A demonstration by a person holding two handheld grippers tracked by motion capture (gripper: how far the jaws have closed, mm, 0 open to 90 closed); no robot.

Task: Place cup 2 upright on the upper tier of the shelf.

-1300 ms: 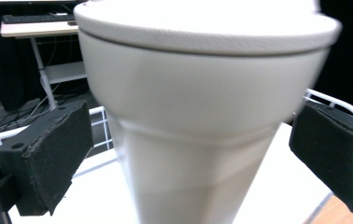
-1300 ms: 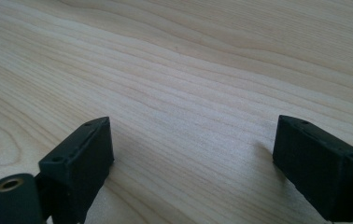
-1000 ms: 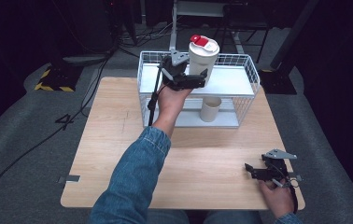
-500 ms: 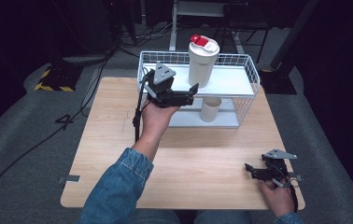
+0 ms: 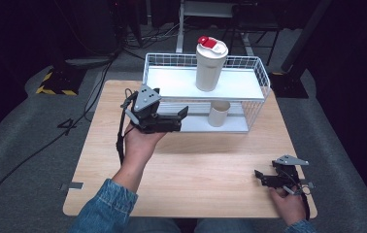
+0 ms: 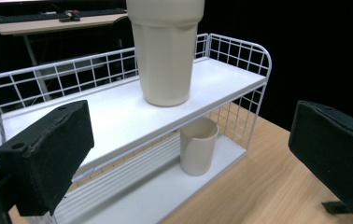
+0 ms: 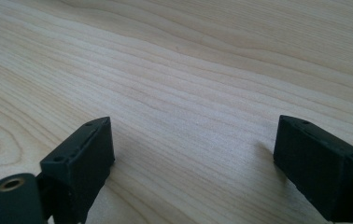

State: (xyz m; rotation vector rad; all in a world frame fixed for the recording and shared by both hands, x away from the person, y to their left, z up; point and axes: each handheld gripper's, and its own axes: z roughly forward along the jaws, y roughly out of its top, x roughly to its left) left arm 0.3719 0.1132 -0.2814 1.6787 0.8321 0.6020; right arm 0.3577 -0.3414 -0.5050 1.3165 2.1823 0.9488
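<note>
Since half a second ago the left gripper [image 5: 174,118] has drawn back from the tall tumbler and dropped toward the near left corner of the rack, its jaws spread wide with nothing between them; the right gripper [image 5: 264,175] has not shifted and rests low over the near right part of the table, its jaws likewise parted and empty. Largest is the table [image 5: 210,165], a rectangular top of pale wood with fine, wavy grain. At its far edge stands the two-tier rack [image 5: 257,65], white wire mesh with rounded corners around smooth flat white shelves. On the upper shelf stands the tumbler [image 5: 209,68], a cream, smooth-walled, tapering vessel with a stepped shoulder and a cream lid bearing a red cap. On the lower shelf, below it, stands a small cup [image 5: 218,114], cream, plain, cylindrical and open-topped. In the left gripper view the pads [image 6: 48,154] are blocky, matte black and slightly rough, framing tumbler and cup.
</note>
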